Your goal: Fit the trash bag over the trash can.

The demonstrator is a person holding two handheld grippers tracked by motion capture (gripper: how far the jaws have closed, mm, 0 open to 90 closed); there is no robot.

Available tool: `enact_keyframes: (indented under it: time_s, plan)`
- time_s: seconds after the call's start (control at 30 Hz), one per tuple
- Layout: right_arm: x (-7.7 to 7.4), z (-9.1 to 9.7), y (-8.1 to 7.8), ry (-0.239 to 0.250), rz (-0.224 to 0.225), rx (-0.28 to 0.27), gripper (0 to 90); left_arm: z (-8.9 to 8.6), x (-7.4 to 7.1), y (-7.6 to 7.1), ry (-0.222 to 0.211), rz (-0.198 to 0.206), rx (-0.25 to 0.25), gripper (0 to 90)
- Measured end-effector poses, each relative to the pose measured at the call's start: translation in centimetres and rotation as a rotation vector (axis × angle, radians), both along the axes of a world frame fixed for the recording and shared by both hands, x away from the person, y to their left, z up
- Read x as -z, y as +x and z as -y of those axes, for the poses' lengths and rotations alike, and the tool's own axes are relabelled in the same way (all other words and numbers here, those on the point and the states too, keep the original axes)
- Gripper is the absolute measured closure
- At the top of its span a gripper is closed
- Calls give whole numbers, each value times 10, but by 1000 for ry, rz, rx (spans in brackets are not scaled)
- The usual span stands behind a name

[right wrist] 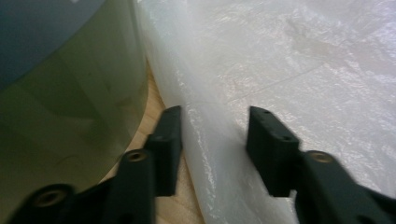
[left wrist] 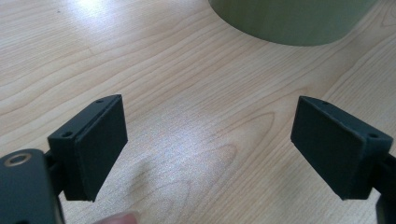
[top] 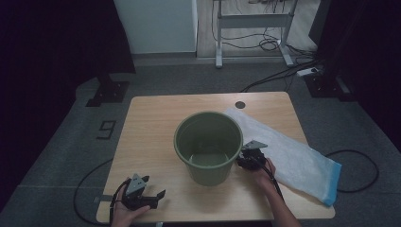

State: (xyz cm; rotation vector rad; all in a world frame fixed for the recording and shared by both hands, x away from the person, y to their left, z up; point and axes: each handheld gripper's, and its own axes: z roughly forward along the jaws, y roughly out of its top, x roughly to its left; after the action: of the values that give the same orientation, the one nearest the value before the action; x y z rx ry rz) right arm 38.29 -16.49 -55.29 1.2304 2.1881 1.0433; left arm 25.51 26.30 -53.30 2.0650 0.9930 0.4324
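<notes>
Fingers (right wrist: 169, 149) of the right gripper (right wrist: 214, 149) straddle the near edge of the bag (right wrist: 289, 70), not yet pressing it, beside the bucket (top: 208, 146) at its 3 o'clock; left gripper (left wrist: 208, 144) rests released on the table (top: 151, 123) at 7 o'clock of the bucket; the bag lies flat toward 4 o'clock

Dim high view; gripper views bright, slightly blurred
</notes>
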Motion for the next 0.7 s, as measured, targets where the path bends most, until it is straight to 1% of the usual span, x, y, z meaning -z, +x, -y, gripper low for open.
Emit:
enact_keyframes:
  time_s: [0.03,0.07,0.1,0.13,0.2,0.27,0.4,0.43,0.47,0.6,0.63,0.67,0.7]
  plan:
    - [0,1,0,-2,3,31,761,0,0,0,-1,-1,-2,105]
    - [0,1,0,-2,3,31,761,-1,0,0,-2,0,-3,105]
    - [-1,3,-1,-6,1,45,852,-1,0,0,-2,1,-3,105]
    - [-1,4,-1,-12,-1,51,881,-2,0,0,-4,1,-5,105]
    - [-2,7,-2,-5,0,57,887,-2,0,0,-5,1,-5,105]
    - [-5,15,-4,46,16,68,889,-3,0,0,-3,1,-7,105]
    - [-16,30,-11,126,56,80,889,-2,0,1,-1,0,-7,105]
    - [-22,37,-14,165,73,88,890,-2,0,0,-1,-1,-7,105]
    - [-22,37,-14,165,73,88,890,-1,0,0,-2,-1,-8,105]
    - [-36,47,-21,225,117,99,890,-2,0,0,-4,0,-12,105]
    - [-44,50,-25,236,143,100,890,-2,0,0,-4,1,-13,105]
    - [-44,50,-25,236,143,100,890,-2,-1,0,-5,1,-12,105]
    - [-53,53,-28,253,164,105,890,-2,-1,-1,-5,1,-13,105]
